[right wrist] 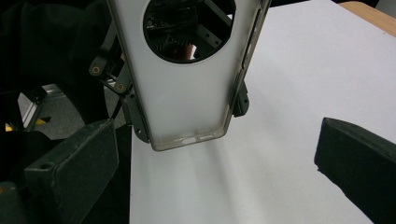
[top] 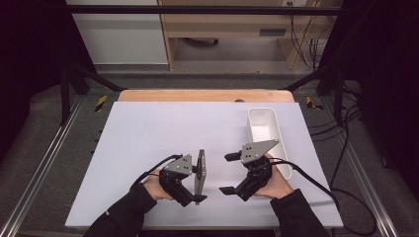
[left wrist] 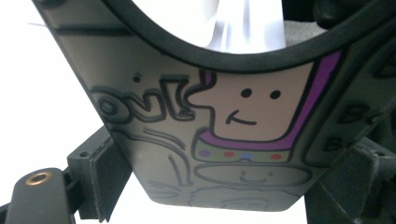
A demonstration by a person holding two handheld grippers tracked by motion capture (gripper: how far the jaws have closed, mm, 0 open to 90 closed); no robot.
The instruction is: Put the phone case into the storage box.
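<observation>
From above, your left gripper (top: pixel 191 185) clamps the phone case (top: pixel 200 173) edge-on, its face unreadable; your right gripper (top: pixel 230 173) stands wide beside it, the white bin (top: pixel 264 129) behind. Left gripper view: the cartoon print (left wrist: pixel 247 116) sits between your jaws, its edges cut off. Right gripper view: the case (right wrist: pixel 187 93) hangs ahead, jaws apart.

The phone case (right wrist: pixel 187 116) looks like smooth, translucent frosted plastic with a glossy printed back; the worktop (top: pixel 148 133) is matt white; the bin (top: pixel 264 129) is glossy white plastic.
</observation>
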